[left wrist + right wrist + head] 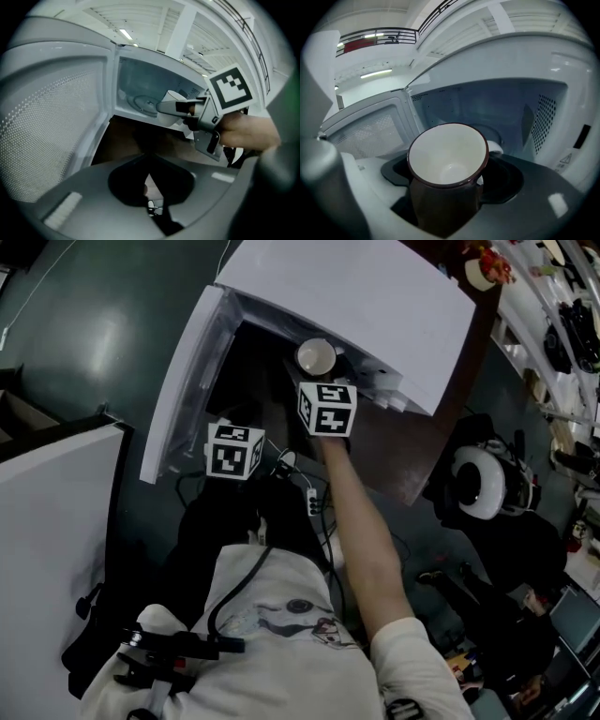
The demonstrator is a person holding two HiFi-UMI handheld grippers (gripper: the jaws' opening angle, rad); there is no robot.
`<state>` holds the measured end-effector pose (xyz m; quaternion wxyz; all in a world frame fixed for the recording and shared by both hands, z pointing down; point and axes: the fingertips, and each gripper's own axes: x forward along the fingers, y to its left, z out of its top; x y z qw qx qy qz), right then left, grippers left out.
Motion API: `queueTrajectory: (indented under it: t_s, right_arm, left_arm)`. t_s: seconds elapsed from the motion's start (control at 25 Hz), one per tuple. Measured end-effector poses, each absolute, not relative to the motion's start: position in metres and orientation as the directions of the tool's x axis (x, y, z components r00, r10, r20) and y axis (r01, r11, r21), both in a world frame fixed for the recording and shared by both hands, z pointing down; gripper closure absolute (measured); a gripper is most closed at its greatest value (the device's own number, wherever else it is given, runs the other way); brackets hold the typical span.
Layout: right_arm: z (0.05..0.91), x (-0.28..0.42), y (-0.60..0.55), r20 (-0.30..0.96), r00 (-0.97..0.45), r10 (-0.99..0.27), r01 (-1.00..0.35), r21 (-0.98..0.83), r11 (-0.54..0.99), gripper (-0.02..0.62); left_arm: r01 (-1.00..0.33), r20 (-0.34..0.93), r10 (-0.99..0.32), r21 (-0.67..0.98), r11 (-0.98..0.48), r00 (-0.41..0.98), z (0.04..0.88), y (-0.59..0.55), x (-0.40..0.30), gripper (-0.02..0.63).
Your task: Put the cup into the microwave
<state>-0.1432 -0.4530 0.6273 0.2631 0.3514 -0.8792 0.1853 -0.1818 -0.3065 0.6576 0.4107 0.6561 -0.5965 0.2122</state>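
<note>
A white microwave (366,296) stands on a brown table with its door (183,381) swung open to the left. The cup (447,161), dark brown outside and white inside, is tilted at the mouth of the cavity (487,112), in front of the glass turntable (145,103). My right gripper (446,197) is shut on the cup (316,356). In the left gripper view the cup (169,103) shows at the cavity's front edge. My left gripper (150,183) hangs lower, in front of the door (51,126), with its jaws together and nothing in them.
A brown table top (422,456) carries the microwave. A white power strip (312,501) and cables lie below it. White headphones (480,480) rest at the right, and a cluttered shelf (553,324) runs along the far right. A white panel (47,549) stands at the left.
</note>
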Motion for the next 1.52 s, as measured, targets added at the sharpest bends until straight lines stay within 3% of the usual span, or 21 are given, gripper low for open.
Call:
queueTrajectory:
  t_s: [0.84,1.52]
  right_arm:
    - [0.633,-0.152,-0.551,0.49,-0.552,-0.675,-0.812,-0.13,0.569,0.184]
    - [0.63,-0.143,-0.504,0.481,-0.594,-0.645,-0.771,-0.114,0.626,0.186]
  left_arm:
    - [-0.959,0.791,-0.578,0.28,0.051,0.2,0.671,-0.296,-0.178,0.607]
    - [-0.959,0.782,-0.586,0.282,0.025,0.215,0.665,-0.287,-0.172,0.607]
